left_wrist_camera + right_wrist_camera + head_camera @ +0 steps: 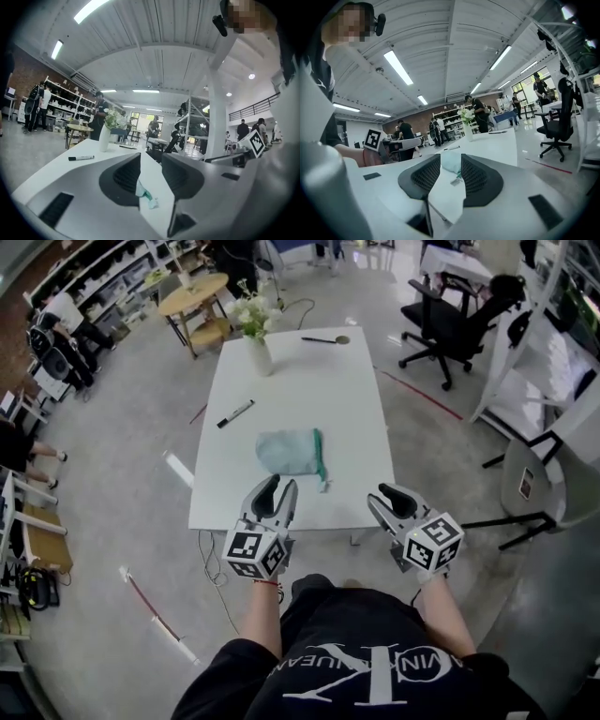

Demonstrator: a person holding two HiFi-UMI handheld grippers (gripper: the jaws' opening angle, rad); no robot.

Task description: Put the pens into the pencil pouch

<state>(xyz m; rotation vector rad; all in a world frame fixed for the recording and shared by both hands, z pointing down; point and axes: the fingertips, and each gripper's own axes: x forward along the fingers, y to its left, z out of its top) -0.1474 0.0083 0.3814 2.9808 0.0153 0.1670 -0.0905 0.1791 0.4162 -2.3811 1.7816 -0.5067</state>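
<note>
A pale green pencil pouch with a green drawstring lies on the white table, near its front. A black marker pen rests to the pouch's left, and a second pen lies at the far end. My left gripper hovers over the front edge just before the pouch, jaws open and empty. My right gripper is open and empty at the front right corner. The left gripper view shows the marker and the pouch's cord past my left gripper. In the right gripper view, the pouch sits beyond my right gripper.
A white vase of flowers stands at the table's far left. A black office chair and white desks are at the right, a round wooden table at the far left. People stand by shelves at the left.
</note>
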